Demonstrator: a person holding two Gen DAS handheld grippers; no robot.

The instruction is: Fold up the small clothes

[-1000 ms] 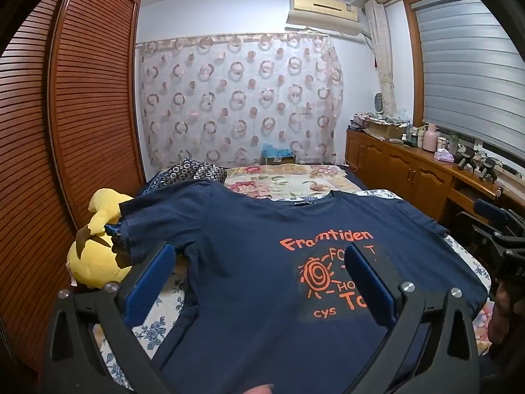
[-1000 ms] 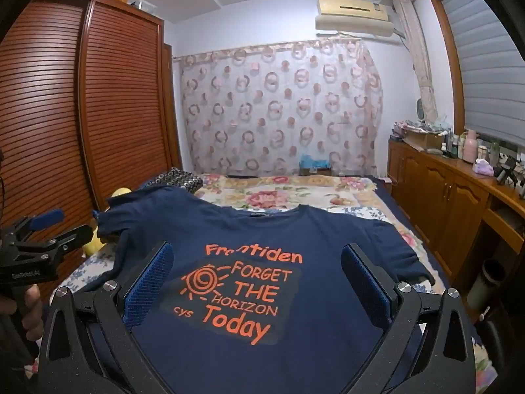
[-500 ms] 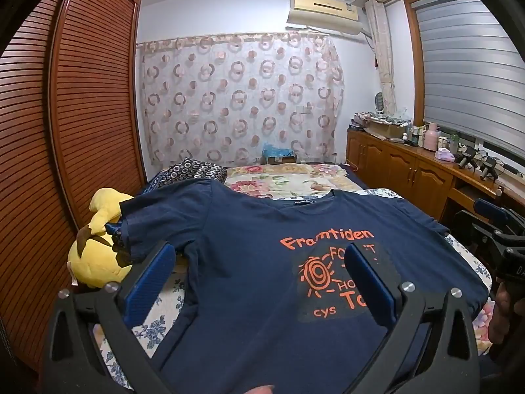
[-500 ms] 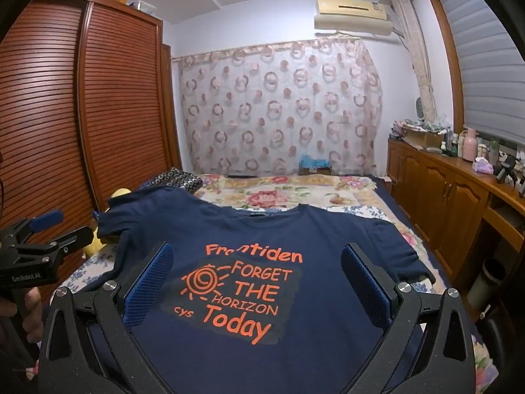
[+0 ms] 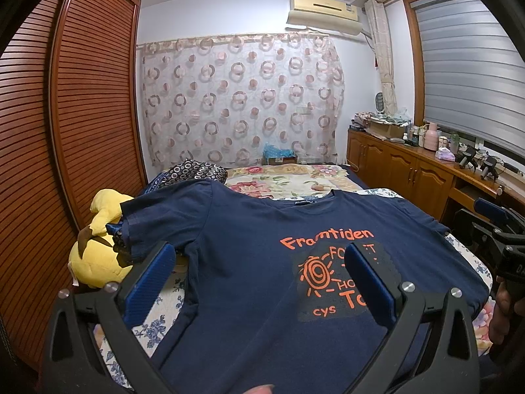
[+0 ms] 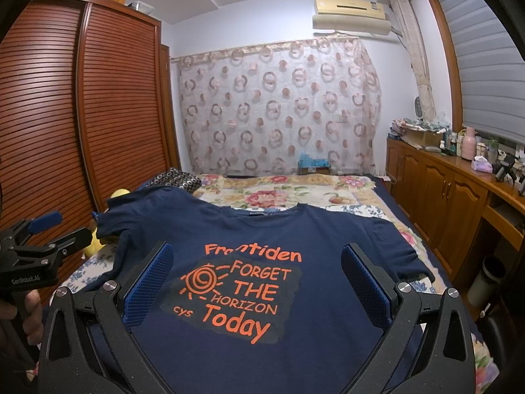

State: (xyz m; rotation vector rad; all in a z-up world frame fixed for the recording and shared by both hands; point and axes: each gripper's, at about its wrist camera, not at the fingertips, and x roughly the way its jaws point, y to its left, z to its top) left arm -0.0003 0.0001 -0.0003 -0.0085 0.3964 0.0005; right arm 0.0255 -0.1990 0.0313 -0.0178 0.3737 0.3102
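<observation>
Fingers with blue pads on both grippers are spread wide and hold nothing, above a shirt on the bed.

Left gripper (image 5: pixel 259 282) and right gripper (image 6: pixel 256 282) each hang over the near part of the dark navy cotton T-shirt (image 6: pixel 295 229), and I cannot tell if they touch the cloth. This T-shirt lies flat and unfolded, front side up, with an orange sun print and the words "FORGET THE HORIZON Today", on the floral bedsheet (image 6: pixel 288 193). Its collar points away from the cameras. At the left sleeve sits a yellow plush toy (image 5: pixel 95 262), near the brown louvered wardrobe (image 6: pixel 115 115). Farther back are a wooden cabinet (image 6: pixel 443 193) on the right and a circle-patterned curtain (image 6: pixel 279 108) at the far wall.
</observation>
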